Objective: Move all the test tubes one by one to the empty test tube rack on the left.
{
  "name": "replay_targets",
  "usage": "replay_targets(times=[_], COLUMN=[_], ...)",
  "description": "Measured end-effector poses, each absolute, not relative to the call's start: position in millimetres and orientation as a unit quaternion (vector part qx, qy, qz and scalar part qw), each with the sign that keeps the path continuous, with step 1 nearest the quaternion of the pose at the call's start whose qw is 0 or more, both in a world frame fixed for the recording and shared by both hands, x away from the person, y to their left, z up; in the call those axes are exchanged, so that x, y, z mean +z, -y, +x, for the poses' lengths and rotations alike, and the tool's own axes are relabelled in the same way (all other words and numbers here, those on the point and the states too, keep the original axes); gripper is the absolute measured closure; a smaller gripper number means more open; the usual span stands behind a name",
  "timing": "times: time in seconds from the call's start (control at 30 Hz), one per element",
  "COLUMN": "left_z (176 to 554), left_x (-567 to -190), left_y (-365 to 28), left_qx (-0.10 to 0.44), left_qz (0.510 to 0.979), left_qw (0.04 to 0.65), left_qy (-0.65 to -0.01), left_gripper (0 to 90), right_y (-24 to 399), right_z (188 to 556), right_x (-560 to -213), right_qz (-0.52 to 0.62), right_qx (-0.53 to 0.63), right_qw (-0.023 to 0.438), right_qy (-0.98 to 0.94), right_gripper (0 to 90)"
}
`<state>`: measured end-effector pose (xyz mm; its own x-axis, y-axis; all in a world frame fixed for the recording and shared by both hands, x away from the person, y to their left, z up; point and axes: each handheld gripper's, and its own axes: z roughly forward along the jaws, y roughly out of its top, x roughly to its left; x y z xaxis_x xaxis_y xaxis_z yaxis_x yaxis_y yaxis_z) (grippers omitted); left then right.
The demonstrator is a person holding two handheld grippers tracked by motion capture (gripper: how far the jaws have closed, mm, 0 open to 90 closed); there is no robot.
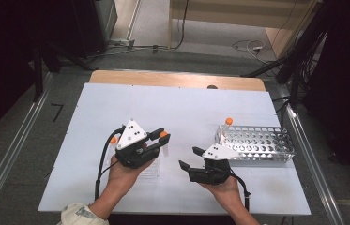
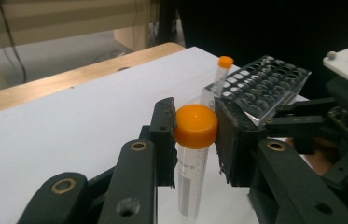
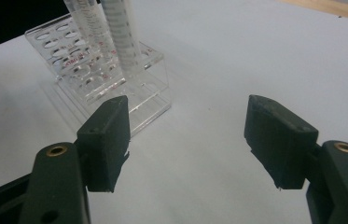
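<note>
My left gripper (image 1: 162,137) is shut on a clear tube with an orange cap (image 2: 196,126), the pads pressing just below and on the cap; the tube hangs upright above the white table. A clear acrylic rack (image 3: 115,79) stands under that hand, and two graduated tubes (image 3: 120,37) rise over it, their tops cut off. Another orange cap (image 1: 113,139) shows at the gripper's left. My right gripper (image 1: 189,157) is open with nothing between its pads (image 3: 188,140), pointing toward the acrylic rack. A metal rack (image 1: 257,143) holds one orange-capped tube (image 1: 229,121) at its far left corner.
The white sheet (image 1: 177,108) covers most of the wooden table (image 1: 177,78). The metal rack (image 2: 265,88) lies to the right of my right hand. Cables trail from both grippers toward the front edge. Dark stands and floor cables surround the table.
</note>
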<state>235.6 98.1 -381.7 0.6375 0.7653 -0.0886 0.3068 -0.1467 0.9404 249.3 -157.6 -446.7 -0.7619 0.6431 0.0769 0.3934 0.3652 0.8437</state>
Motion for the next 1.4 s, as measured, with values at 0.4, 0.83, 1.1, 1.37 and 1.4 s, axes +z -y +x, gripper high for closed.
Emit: replay_targets(times=[0.4,0.83,1.1,1.37,1.4], left_z=[238,243,243,243,243], left_x=[-378,-390,-401,-411,-412], left_y=[-135,-155,-151,-146,-145], left_qx=[0.256,0.268,0.264,0.261,0.26], left_qz=[0.701,0.698,0.712,0.732,0.735], left_qw=[0.525,0.502,0.486,0.459,0.455], left_qy=[-0.408,-0.435,-0.433,-0.431,-0.43], left_gripper=[70.8,70.8,70.7,70.6,70.5], right_y=[163,166,169,169,169], right_z=[250,250,250,250,250], right_x=[-447,-446,-445,-446,-446], right_qz=[0.321,0.325,0.328,0.325,0.325], right_qx=[0.463,0.461,0.462,0.461,0.461], right_qw=[0.143,0.145,0.149,0.15,0.149], right_qy=[-0.813,-0.812,-0.81,-0.812,-0.812], right_gripper=[30.4,31.1,31.6,31.7,31.7])
